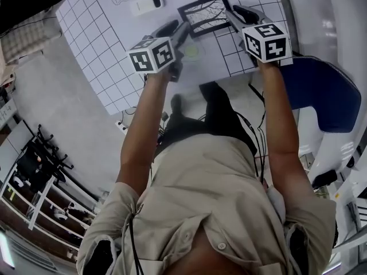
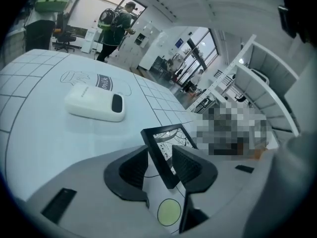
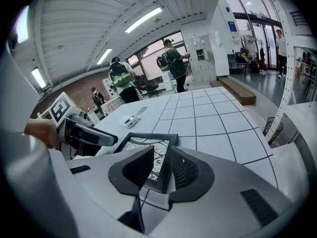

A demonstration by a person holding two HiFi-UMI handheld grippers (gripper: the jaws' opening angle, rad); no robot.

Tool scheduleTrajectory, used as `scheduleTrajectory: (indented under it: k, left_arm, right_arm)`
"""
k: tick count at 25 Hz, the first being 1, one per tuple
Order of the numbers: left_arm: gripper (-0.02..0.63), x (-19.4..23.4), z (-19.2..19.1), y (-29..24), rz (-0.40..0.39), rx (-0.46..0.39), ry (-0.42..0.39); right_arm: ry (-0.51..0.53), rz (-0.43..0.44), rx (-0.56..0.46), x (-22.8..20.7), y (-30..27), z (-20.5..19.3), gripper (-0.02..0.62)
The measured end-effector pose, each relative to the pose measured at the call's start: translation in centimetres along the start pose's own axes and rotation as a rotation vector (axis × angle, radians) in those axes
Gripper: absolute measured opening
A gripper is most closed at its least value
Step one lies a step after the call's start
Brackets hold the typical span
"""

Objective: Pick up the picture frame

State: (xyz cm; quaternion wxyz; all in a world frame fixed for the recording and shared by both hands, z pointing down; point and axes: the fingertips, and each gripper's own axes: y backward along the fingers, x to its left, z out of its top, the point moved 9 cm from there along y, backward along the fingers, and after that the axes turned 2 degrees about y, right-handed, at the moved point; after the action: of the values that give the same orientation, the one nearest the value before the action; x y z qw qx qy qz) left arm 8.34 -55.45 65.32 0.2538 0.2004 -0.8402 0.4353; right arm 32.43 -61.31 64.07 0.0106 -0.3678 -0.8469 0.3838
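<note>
A black picture frame (image 1: pixel 205 13) with a branch-pattern print lies flat on the white gridded table (image 1: pixel 97 44). My left gripper (image 1: pixel 180 32) is at its left edge and my right gripper (image 1: pixel 232 13) at its right edge. In the left gripper view the frame's near corner (image 2: pixel 161 155) stands between the open jaws of the left gripper (image 2: pixel 159 163), with a gap of table showing on the left side. In the right gripper view the frame's edge (image 3: pixel 166 167) sits inside the gap of the right gripper (image 3: pixel 161 166), whose jaws stand wider than the edge.
A white oblong device (image 1: pixel 146 3) with a dark button lies left of the frame, near a drawn milk-carton outline (image 2: pixel 94 78). A yellow-green dot (image 1: pixel 191 51) marks the table near its front edge. A blue chair (image 1: pixel 321 93) stands at the right. People stand far behind.
</note>
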Motion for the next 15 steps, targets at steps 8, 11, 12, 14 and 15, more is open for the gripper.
scheduleTrajectory:
  k: [8,11,12,14,15]
  left_arm:
    - [0.137,0.3,-0.6,-1.3,0.012,0.05,0.05]
    - [0.137,0.5,-0.7,-1.4,0.028,0.047,0.059]
    - [0.137,0.5,-0.6,-1.4,0.031,0.048,0.059]
    - [0.133,0.5,-0.5,-1.4,0.036,0.054,0.059]
    - [0.122,0.5,-0.5,-1.5,0.038,0.058,0.057]
  right_arm:
    - [-0.033,0.017,0.053,-0.8,-1.5,-1.1,0.101]
    - [-0.037,0.02,0.074,-0.7,-2.0,-1.3,0.101]
    - [-0.032,0.013,0.084,-0.7,-2.1,-1.3,0.101]
    - [-0.026,-0.002,0.099,-0.7,-2.2,-1.3,0.098]
    - [-0.029,-0.009,0.105,-0.7,-2.3,-1.3,0.098]
